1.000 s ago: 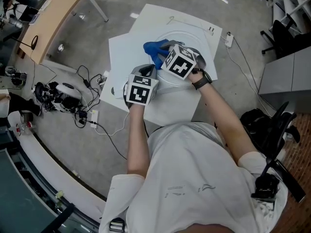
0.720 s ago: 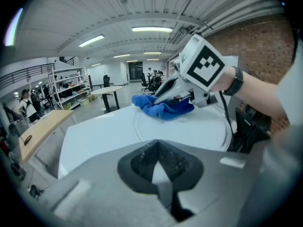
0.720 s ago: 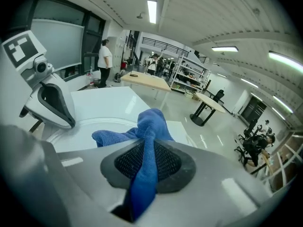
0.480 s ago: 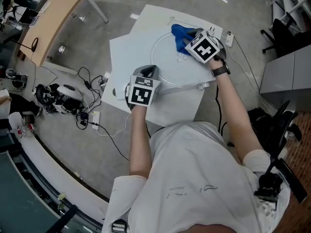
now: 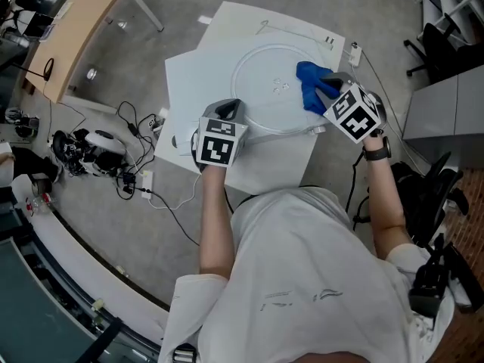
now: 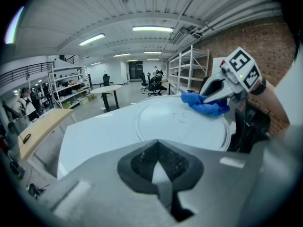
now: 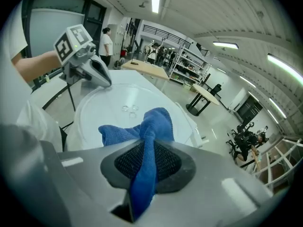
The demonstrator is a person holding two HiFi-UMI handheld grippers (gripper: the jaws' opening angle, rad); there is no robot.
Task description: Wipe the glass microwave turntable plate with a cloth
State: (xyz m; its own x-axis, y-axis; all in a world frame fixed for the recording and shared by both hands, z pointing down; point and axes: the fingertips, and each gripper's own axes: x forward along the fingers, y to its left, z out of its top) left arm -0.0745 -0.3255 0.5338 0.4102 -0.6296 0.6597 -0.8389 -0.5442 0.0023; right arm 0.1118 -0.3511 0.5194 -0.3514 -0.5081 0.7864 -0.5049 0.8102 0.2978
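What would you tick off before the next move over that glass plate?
1. Blue cloth clamped in right gripper: ok.
2. Cloth resting on glass plate: ok, near its right edge.
3. Left gripper steadying the plate's near rim: ok, jaws look closed on it.
4. Plate lying flat on white table: ok.
5. Nothing else lying on the plate: ok.
6. Plate already clean: cannot tell.

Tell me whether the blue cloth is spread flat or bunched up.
Bunched: the blue cloth is pinched in the right claw, its crumpled folds resting on the plate near its rim.
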